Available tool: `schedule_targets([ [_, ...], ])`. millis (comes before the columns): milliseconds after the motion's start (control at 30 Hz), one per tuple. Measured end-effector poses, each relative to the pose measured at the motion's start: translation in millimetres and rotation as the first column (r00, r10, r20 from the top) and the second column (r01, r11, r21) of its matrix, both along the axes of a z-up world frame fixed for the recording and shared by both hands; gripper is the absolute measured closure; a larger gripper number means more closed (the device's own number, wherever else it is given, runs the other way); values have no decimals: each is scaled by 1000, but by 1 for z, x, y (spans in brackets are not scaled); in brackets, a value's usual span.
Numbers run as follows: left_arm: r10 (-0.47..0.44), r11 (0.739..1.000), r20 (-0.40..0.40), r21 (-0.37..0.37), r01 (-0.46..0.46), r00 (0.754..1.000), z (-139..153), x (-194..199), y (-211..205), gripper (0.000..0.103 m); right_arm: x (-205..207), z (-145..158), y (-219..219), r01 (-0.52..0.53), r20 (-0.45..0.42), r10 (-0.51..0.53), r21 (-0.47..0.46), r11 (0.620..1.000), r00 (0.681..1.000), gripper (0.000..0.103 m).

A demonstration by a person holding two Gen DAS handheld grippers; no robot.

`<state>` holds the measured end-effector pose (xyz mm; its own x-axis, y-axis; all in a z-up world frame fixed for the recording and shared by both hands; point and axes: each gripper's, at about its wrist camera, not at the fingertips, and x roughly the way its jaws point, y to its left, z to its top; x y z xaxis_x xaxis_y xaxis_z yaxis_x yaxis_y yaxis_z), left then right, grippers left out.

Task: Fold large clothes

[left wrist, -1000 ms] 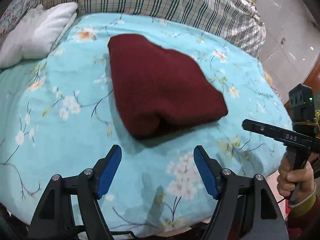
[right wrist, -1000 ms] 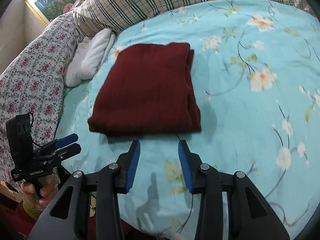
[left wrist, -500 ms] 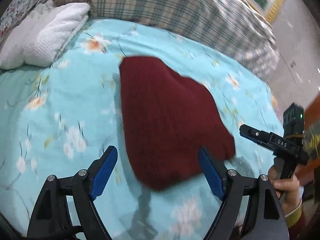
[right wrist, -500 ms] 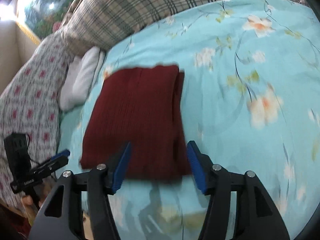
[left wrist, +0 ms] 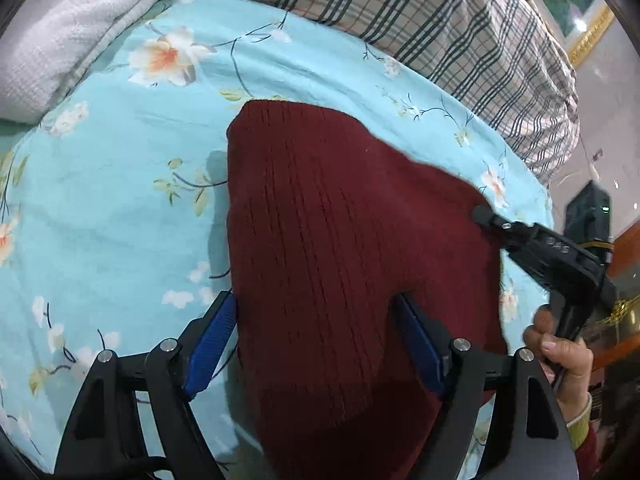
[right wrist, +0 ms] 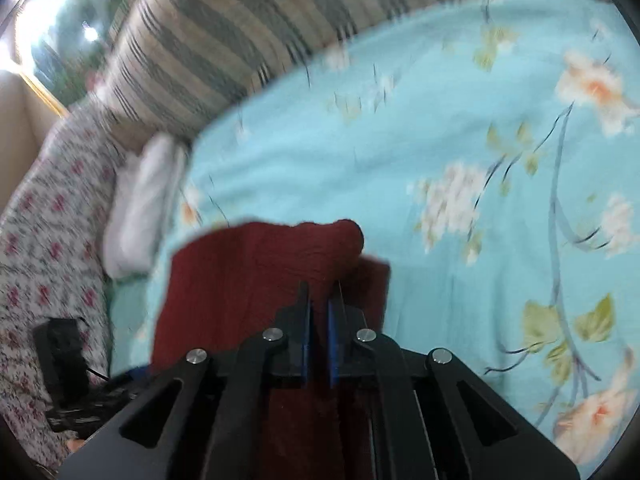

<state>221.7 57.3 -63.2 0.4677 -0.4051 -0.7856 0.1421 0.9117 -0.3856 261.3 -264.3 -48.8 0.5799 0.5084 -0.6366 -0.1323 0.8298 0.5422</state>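
A folded dark red knit sweater (left wrist: 340, 240) lies on the light blue floral bedsheet (left wrist: 100, 208). My left gripper (left wrist: 316, 312) is open, its blue pads on either side of the sweater's near end, fabric between the jaws. My right gripper (right wrist: 319, 300) is nearly closed on the sweater's edge (right wrist: 272, 264), which bunches up ahead of the fingertips. In the left wrist view the right gripper (left wrist: 486, 216) reaches onto the sweater's right edge, held by a hand (left wrist: 560, 356).
A white folded towel (left wrist: 64, 32) lies at the far left. A plaid pillow (left wrist: 420, 12) runs along the back. A floral quilt (right wrist: 44, 216) lies at the left in the right wrist view. The bed's edge drops off at the right.
Both grippers moved forward onto the sweater. The right gripper went from open to nearly shut on the sweater's edge. The left gripper stayed open and now straddles the near end.
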Motion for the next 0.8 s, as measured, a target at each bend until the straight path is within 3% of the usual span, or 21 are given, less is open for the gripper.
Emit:
schedule_targets([
  [67, -11, 1000, 4, 12, 11, 1000, -4, 1, -5, 22, -4, -3, -6, 35, 0, -35, -16, 999, 999, 96],
  [167, -18, 999, 10, 29, 18, 1000, -5, 1, -9, 22, 5, -32, -1, 13, -119, -19, -48, 999, 993, 90],
  [200, -19, 999, 11, 29, 18, 1000, -6, 0, -8, 22, 3, -31, -3, 29, -121, -34, -49, 998, 992, 88],
  [267, -18, 1000, 12, 25, 17, 1000, -7, 0, -7, 22, -6, -17, -8, 70, -80, -75, -62, 996, 994, 85],
  [333, -15, 1000, 14, 18, 15, 1000, -8, -1, -7, 22, -25, 10, -8, 96, 14, -95, -92, 991, 995, 85],
  [433, -13, 999, 26, 34, 12, 1000, -11, -1, -10, 22, -43, 25, 13, -9, 68, 16, -93, 996, 998, 84],
  [567, -19, 998, 35, 61, 17, 999, -14, -3, -12, 21, -35, -27, 44, -127, -92, 112, -172, 977, 989, 85],
  [700, -15, 998, 20, 56, 13, 1000, -5, -7, -7, 21, -35, -22, 35, -89, -80, 82, -93, 992, 993, 85],
  [800, -13, 995, 45, 104, 9, 999, 10, -20, -8, 22, -45, -5, 33, -96, -71, 88, -117, 988, 994, 84],
])
